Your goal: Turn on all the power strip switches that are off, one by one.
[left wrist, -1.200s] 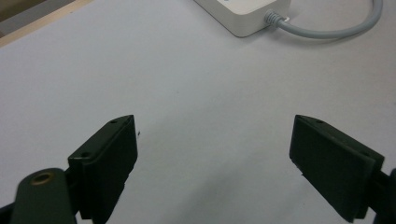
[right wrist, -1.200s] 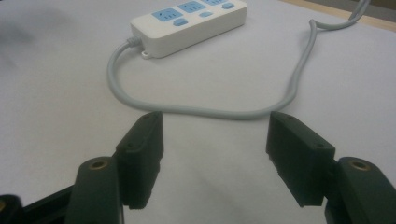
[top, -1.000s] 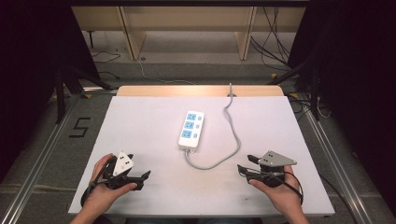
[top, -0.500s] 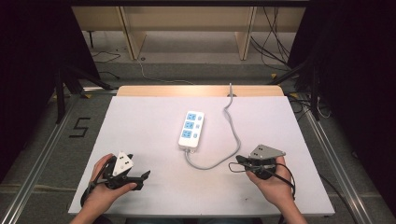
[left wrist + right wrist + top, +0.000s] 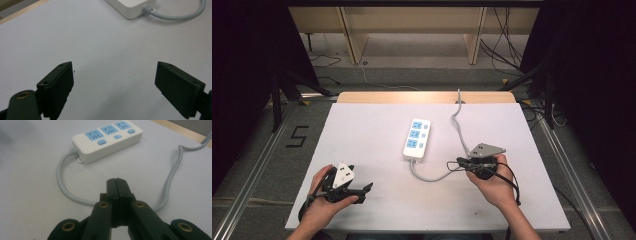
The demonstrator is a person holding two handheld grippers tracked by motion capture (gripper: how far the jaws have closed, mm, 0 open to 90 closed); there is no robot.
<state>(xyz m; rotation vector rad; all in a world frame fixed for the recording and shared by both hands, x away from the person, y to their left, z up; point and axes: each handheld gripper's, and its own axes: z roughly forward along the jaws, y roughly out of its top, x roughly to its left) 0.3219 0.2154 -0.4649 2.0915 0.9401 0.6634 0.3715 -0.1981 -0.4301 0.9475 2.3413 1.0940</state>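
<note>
Power strip (image 5: 417, 138) – frame centre, grey cable (image 5: 432, 176) looping below; right gripper (image 5: 460, 164) beside cable, jaws together, empty; left gripper (image 5: 364, 187) lower left – jaws apart.

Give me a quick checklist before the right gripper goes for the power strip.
1. Right gripper shut with nothing between its jaws: ok.
2. Right gripper aimed toward the power strip: ok, the strip lies ahead of the jaws.
3. Grey cable out of the approach path: not ok, it loops across the table just beyond the jaw tips.
4. Left gripper open and holding nothing: ok.
5. Sockets free of plugs: ok, all three blue sockets are bare.
6. Switch positions on the strip: cannot tell.
</note>
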